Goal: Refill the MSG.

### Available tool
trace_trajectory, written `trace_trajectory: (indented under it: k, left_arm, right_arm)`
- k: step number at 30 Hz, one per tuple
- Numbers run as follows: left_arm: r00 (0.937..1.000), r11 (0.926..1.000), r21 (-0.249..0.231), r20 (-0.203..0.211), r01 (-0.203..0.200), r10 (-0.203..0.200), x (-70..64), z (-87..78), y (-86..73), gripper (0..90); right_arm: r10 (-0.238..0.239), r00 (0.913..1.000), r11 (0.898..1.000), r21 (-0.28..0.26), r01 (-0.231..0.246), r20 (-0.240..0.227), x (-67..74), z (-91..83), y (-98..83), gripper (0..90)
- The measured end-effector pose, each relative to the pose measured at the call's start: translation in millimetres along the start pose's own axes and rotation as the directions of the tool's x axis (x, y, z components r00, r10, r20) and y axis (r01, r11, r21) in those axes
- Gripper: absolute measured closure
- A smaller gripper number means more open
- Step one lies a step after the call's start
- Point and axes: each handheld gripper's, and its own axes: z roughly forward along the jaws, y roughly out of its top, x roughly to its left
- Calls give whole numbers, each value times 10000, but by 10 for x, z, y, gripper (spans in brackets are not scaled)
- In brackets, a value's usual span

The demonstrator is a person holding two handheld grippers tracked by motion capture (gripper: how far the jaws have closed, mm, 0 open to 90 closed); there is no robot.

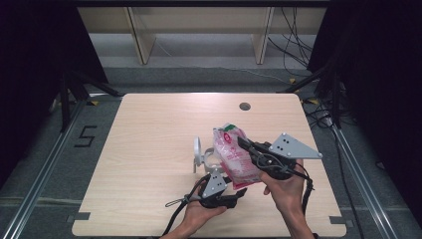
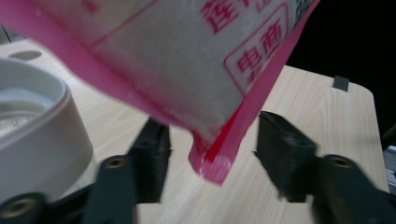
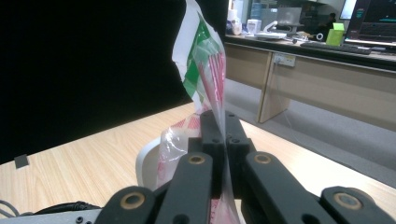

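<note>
A pink and white plastic bag [image 1: 233, 155] with red print hangs upright over the middle of the table, and its top has a green patch [image 3: 200, 65]. My right gripper [image 1: 243, 142] is shut on the bag's upper film, jaws pressed together [image 3: 219, 119]. Just left of the bag stands a white round container [image 1: 208, 160], with its pale rim [image 2: 42, 130] close to my left gripper. My left gripper [image 1: 241, 194] sits low near the table's front. The bag's bottom corner [image 2: 212, 163] hangs between its open jaws [image 2: 212, 125], with a gap on each side.
The wooden table [image 1: 149, 149] has a dark round hole [image 1: 244, 106] near its far edge. A cable trails from my left gripper towards the front edge [image 1: 174, 203]. Beyond the table are a floor, shelf legs and loose cables.
</note>
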Motion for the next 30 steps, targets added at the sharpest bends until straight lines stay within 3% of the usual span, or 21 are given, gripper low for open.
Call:
trace_trajectory:
  k: [3, 5, 6, 8, 9, 10, 13, 14, 16, 19, 21, 22, 23, 24, 26, 27, 28, 29, 30]
  left_arm:
    - [9999, 9998, -135, -3, 128, -128, 2, 18, -4, 575]
    - [9995, 9999, -120, -304, 63, -66, -8, 20, -4, 625]
    - [9992, 9998, -188, -379, 85, -92, -6, 28, -6, 645]
    - [9985, 9996, -295, -543, 15, -31, -5, 30, -10, 738]
    - [9982, 9996, -274, -593, -102, 85, -10, 28, -4, 748]
    - [9979, 9994, -302, -632, -191, 172, -16, 32, 4, 754]
    - [9962, 9986, -411, -822, -321, 286, -35, 50, 29, 764]
    - [9953, 9983, -462, -926, -342, 298, -45, 57, 39, 766]
    - [9929, 9978, -498, -1124, -444, 386, -57, 78, 64, 770]
    - [9919, 9975, -688, -1270, -173, 85, -94, 120, 89, 772]
    - [9911, 9969, -581, -1252, -533, 457, -137, 148, 114, 774]
    - [9914, 9970, -649, -1265, -411, 326, -154, 159, 123, 775]
    - [9922, 9966, -705, -1200, -427, 341, -166, 176, 130, 776]
    - [9926, 9966, -697, -1158, -443, 360, -174, 184, 144, 776]
    - [9910, 9945, -994, -1320, -341, 208, -188, 210, 146, 778]
    - [9914, 9950, -914, -1278, -391, 272, -191, 214, 158, 778]
    - [9917, 9950, -973, -1287, -202, 75, -182, 219, 160, 778]
    - [9925, 9946, -1026, -1219, -154, 28, -174, 228, 159, 778]
    - [9915, 9946, -1026, -1299, -155, 20, -182, 225, 160, 779]
  right_arm:
    - [-142, 9998, 9999, -58, 143, 152, -25, 13, -7, 900]
    - [338, 9994, 9994, 40, -338, -79, 1, -2, -6, 900]
    - [-141, 9998, 9998, -145, 143, 120, -33, 4, -3, 900]
    - [484, 9988, 9988, 95, -484, 7, -14, -15, -5, 900]
    - [282, 9995, 9996, -47, -281, 154, -37, -16, -1, 900]
    - [507, 9987, 9987, 35, -507, 41, -32, -24, 1, 900]
    - [173, 9996, 9997, -188, -169, 239, -78, -27, 25, 900]
    - [539, 9985, 9985, -143, -537, 113, -66, -27, 31, 900]
    - [657, 9978, 9977, -168, -656, 101, -76, -23, 48, 900]
    - [361, 9987, 9990, -263, -352, 355, -121, -4, 81, 900]
    - [273, 9989, 9993, -259, -264, 371, -152, 14, 99, 900]
    - [453, 9981, 9989, -136, -448, 406, -147, 18, 103, 900]
    - [234, 9985, 9991, -351, -216, 501, -169, 35, 106, 900]
    - [401, 9984, 9989, -262, -391, 409, -171, 34, 117, 900]
    - [206, 9987, 9991, -385, -188, 474, -200, 36, 135, 900]
    - [413, 9983, 9986, -349, -399, 401, -190, 28, 143, 900]
    - [145, 9984, 9991, -411, -123, 548, -204, 31, 150, 900]
    - [369, 9984, 9989, -309, -356, 432, -194, 24, 152, 900]
    - [193, 9986, 9992, -365, -175, 497, -213, 19, 155, 900]
